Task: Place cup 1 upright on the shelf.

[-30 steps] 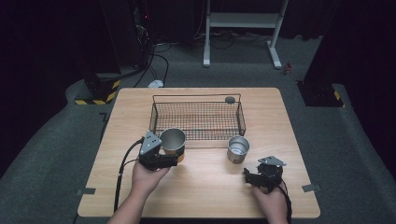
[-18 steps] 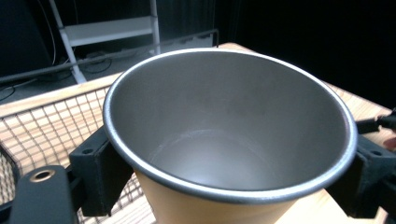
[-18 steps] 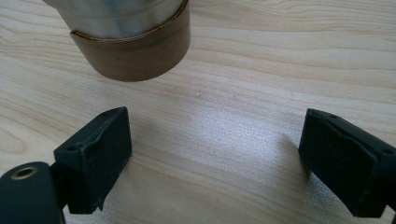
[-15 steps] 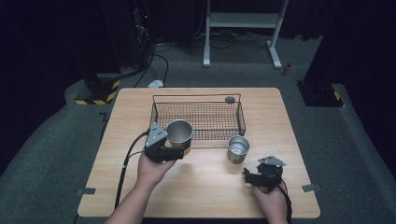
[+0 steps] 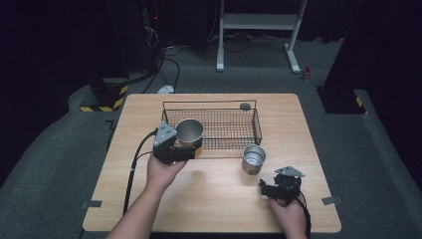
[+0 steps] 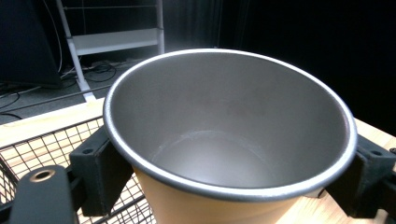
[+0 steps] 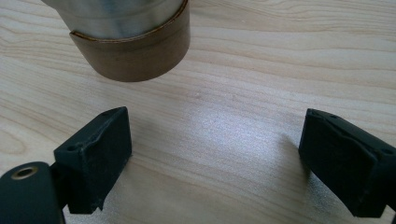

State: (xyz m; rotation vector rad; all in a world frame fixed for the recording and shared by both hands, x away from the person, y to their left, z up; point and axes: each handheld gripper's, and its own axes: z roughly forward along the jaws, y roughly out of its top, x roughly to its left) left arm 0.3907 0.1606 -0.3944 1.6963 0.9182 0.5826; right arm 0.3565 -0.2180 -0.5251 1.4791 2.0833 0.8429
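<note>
Left gripper clamped on the metal cup, jaws on both sides of its wall, cup upright, held at the wire basket's front-left rim. Right gripper jaws spread, empty, low on the worktop, just short of the second cup.

Brushed metal, matt black plastic and pale wood grain.

The held cup is dull brushed metal inside with a bright polished rim and a smooth tan band outside; the second cup is shiny metal with a brown base band. The basket is thin dark wire mesh. The table is smooth, light, faintly sheened wood.
</note>
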